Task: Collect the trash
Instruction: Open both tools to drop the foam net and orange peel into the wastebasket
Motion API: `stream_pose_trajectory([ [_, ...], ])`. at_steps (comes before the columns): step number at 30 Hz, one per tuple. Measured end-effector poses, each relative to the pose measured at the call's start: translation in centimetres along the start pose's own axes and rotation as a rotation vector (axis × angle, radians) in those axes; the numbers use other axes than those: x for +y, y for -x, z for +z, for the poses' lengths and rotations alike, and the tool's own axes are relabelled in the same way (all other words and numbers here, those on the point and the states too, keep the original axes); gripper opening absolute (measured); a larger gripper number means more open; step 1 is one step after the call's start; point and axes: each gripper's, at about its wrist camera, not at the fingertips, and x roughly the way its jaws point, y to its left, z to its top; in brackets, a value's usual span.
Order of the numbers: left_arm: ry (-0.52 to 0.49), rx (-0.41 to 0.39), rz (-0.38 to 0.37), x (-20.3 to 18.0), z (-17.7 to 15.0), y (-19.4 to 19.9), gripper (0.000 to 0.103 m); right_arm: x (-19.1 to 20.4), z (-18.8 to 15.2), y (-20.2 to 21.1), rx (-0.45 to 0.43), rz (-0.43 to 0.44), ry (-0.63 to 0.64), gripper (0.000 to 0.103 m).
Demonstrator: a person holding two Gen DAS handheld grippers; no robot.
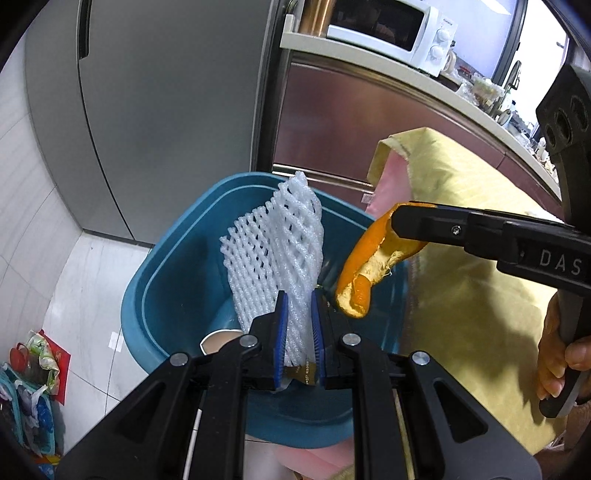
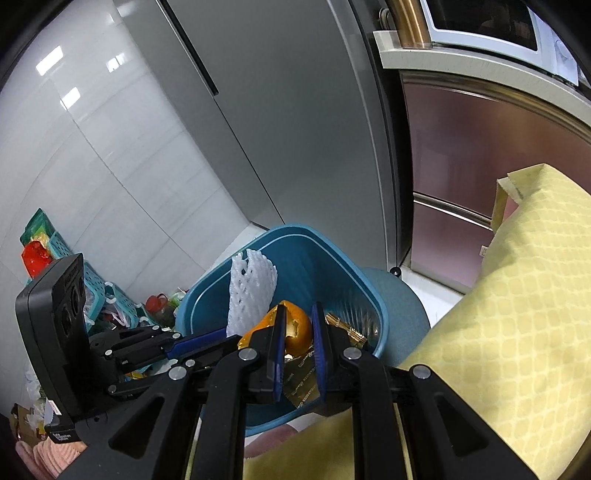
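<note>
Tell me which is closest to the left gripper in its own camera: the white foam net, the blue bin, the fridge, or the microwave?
1. White foam net: clamped in the left gripper.
2. Blue bin: right below.
3. Fridge: behind the bin, left.
4. Microwave: on the counter, top right. Its rank against the fridge is uncertain.

Over my smooth plastic blue bin (image 1: 166, 280), I pinch white foam netting (image 1: 280, 243) and matt, pithy orange peel (image 1: 364, 266). Beside the bin: woven yellow cloth (image 1: 472, 295), brushed-metal fridge (image 1: 166, 110).
</note>
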Motion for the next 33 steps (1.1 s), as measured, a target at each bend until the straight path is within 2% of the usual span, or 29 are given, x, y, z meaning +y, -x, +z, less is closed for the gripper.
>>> stream_pose_trajectory([
  [10, 0.051, 0.037, 0.007, -0.2, 0.8, -3.3, 0.015, 0.1, 0.8, -2.2, 0.031, -0.005, -0.027, 0.013],
  [16, 0.092, 0.043, -0.002, 0.0, 0.7, -4.2, 0.017, -0.2, 1.0, -2.7, 0.052, -0.008, -0.051, 0.018],
  [24, 0.099, 0.028, -0.017, -0.1, 0.5, -4.0, 0.019, -0.4, 0.5, -1.8, 0.044, 0.004, -0.064, 0.020],
  [28, 0.099, 0.003, -0.042, -0.5, 0.3, -2.8, 0.019, -0.7, -0.1, -0.8, 0.029, 0.007, -0.058, 0.020],
  [33, 0.079, -0.049, -0.074, -1.4, 0.0, -0.5, 0.025, -1.1, -0.9, 1.3, -0.008, 0.013, -0.044, 0.024],
])
